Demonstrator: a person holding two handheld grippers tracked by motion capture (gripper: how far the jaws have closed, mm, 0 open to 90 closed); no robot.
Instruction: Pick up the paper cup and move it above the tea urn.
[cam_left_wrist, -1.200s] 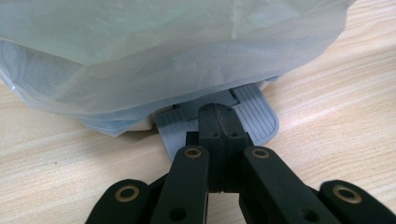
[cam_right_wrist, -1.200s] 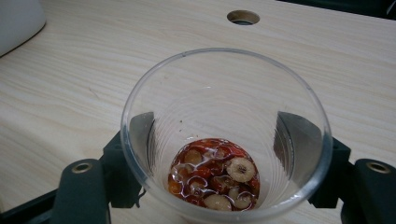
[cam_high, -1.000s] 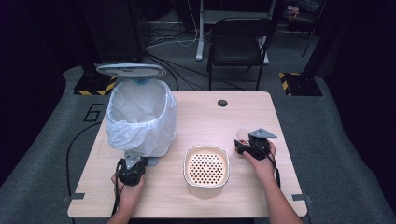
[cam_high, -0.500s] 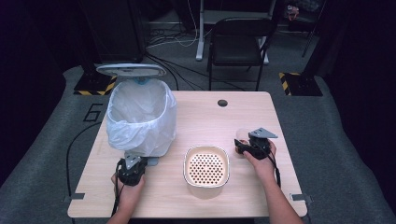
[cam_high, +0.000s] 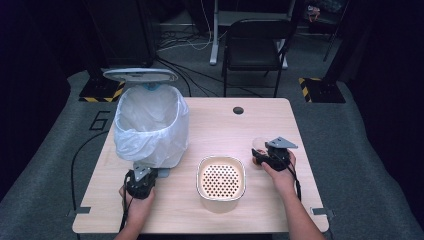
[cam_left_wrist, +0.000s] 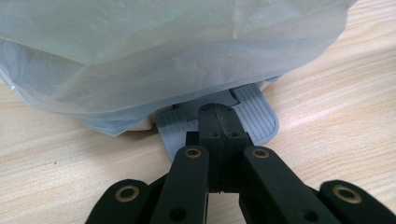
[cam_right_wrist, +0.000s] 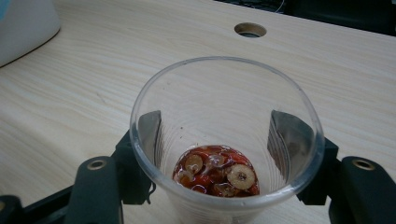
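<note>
At the left of the wooden table (cam_high: 210, 120), a pedal bin (cam_high: 151, 125) lined with a pale translucent bag (cam_left_wrist: 163, 46) stands with its lid (cam_high: 139, 75) raised. The left gripper (cam_high: 142, 172) sits right at the bin's foot; in the left gripper view its two black jaws are clenched flat against each other with nothing between them, their tips resting on the grey ribbed pedal (cam_left_wrist: 254, 114) that juts from under the bag's overhang.

Near the middle of the table's front half sits a cream, rounded-square strainer basket (cam_high: 221, 176) with a perforated floor — apart from both grippers and roughly between them.

To the right, the right gripper (cam_high: 261, 156) has a clear plastic cup (cam_right_wrist: 226, 140) set between its jaws. In the right gripper view the cup stands upright, the pads showing through its wall on either side at the rim's level; the jaws have just been closing in on it, and both pads lie against the outside of the cup. At the cup's bottom lies a small heap of wet red fruit pieces (cam_right_wrist: 215, 176) — among them pale round slices with a dark centre. From above, the cup shows as a pale round shape just beyond the gripper's grey three-cornered plate (cam_high: 281, 143), on the table's right side, well apart from the bin.

Farther back, a round cable hole (cam_high: 238, 110) opens in the tabletop, and a dark chair (cam_high: 256, 47) stands on the grey floor beyond the table's far edge.
</note>
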